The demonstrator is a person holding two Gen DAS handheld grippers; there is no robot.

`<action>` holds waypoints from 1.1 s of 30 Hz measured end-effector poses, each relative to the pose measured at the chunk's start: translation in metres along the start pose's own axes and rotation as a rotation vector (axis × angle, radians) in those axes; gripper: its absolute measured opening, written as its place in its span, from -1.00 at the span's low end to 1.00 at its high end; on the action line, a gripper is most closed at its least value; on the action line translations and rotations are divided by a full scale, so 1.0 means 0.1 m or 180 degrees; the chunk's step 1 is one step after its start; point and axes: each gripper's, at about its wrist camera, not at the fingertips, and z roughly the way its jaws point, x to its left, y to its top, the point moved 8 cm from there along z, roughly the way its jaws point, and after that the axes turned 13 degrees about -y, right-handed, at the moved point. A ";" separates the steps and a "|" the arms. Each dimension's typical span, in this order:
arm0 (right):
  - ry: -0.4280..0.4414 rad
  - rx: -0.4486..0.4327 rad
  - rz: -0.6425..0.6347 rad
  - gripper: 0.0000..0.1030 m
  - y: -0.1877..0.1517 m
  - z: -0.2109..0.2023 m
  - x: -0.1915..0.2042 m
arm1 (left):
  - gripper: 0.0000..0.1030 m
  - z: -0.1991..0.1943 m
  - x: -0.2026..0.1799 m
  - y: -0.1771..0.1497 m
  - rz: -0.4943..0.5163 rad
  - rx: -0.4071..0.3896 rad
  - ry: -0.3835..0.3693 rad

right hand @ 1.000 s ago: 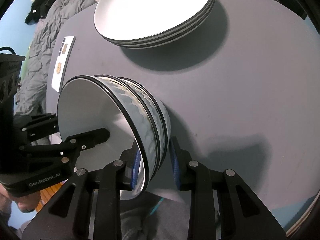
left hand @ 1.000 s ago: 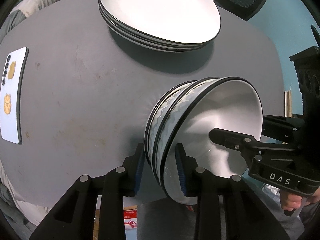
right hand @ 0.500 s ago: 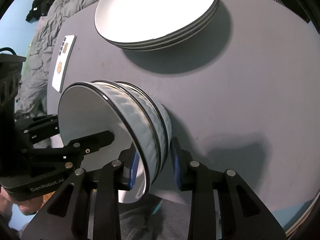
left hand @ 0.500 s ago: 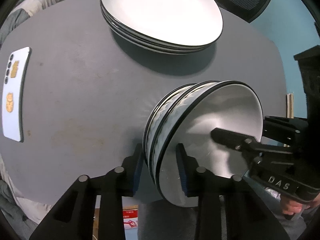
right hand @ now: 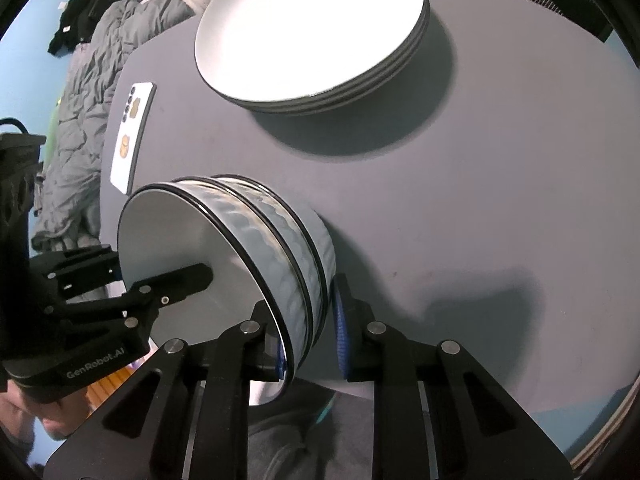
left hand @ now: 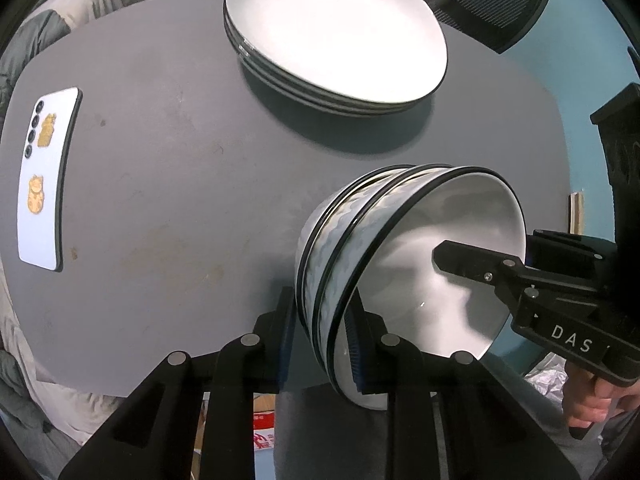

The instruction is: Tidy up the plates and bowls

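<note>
Three nested bowls (left hand: 404, 248), white inside with a blue-grey wave pattern and black rims, stand near the table's near edge. My left gripper (left hand: 320, 336) straddles their rim on one side, one pad inside and one outside. Its jaws are closing on the rim. My right gripper (right hand: 310, 340) does the same on the opposite side of the bowls (right hand: 276, 252), its jaws also closing with the rim between the pads. Each gripper's inner finger shows in the other view. A stack of white, black-rimmed plates (left hand: 336, 28) sits at the far side of the table.
The round grey table (left hand: 160, 200) holds a white phone (left hand: 46, 176) at its left. A dark mesh chair (left hand: 500, 0) stands behind the plates. Grey bedding (right hand: 80, 100) lies beyond the table's left edge. A hand (left hand: 592, 404) grips the right handle.
Both pairs of pads have drawn closer together onto the bowls' rim. The bowls, plates and phone stay where they were.
</note>
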 end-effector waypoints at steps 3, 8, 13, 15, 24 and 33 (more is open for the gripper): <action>-0.0019 -0.0011 0.0002 -0.63 0.05 -0.07 0.01 | -0.55 -0.06 -0.03 0.06 0.0000 -0.0019 -0.0006; -0.0020 -0.0049 0.0027 -0.63 0.15 -0.24 0.02 | -0.55 -0.28 -0.13 0.21 0.0107 -0.0111 0.0004; -0.0067 -0.0142 0.0015 -0.63 0.33 -0.44 0.06 | -0.55 -0.49 -0.24 0.37 0.0177 -0.0206 -0.0006; -0.0070 -0.0181 0.0009 -0.63 0.41 -0.51 0.06 | -0.55 -0.56 -0.27 0.49 0.0207 -0.0249 -0.0005; -0.0074 -0.0315 -0.0012 -0.63 0.93 -0.67 0.00 | -0.55 -0.71 -0.33 1.06 0.0194 -0.0381 0.0064; -0.0055 -0.0225 -0.0075 -0.63 1.41 -0.46 -0.12 | -0.55 -0.52 -0.10 1.46 0.0031 -0.0354 0.0104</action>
